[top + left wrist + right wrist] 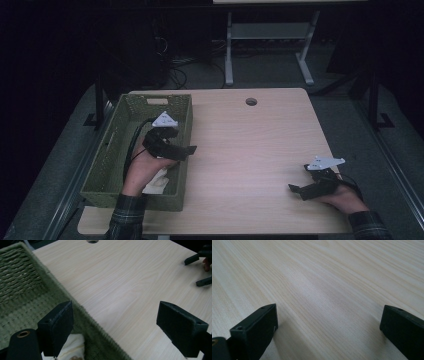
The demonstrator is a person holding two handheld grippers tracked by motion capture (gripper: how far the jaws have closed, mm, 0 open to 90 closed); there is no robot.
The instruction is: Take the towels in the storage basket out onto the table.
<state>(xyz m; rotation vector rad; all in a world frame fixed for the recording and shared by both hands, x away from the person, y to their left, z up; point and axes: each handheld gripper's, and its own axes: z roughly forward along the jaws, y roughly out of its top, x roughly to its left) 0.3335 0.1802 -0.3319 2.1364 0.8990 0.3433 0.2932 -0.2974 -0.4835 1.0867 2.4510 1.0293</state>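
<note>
Nearest the person in the high view, the right gripper rests low over the wooden table at its near right corner, held by the right hand, jaws pointing left; the right gripper view looks along those jaws and shows them spread wide with bare wood grain between them, gripping nothing, a detail too small to judge from above. Farther left, the left hand holds the left gripper above the right wall of the green woven basket, which sits on the table's left side. The left gripper view shows these jaws also wide apart and empty, straddling that wall: one jaw hangs inside the basket, the other over the tabletop. Just below the inner jaw, at the basket's near end, lies a cream cloth; from above it shows as a pale bundle under the left hand, not touched by either jaw as far as can be seen. Far beyond the left jaws, that view also catches the other gripper's black tips, and the round cable hole lies at the table's far edge
</note>
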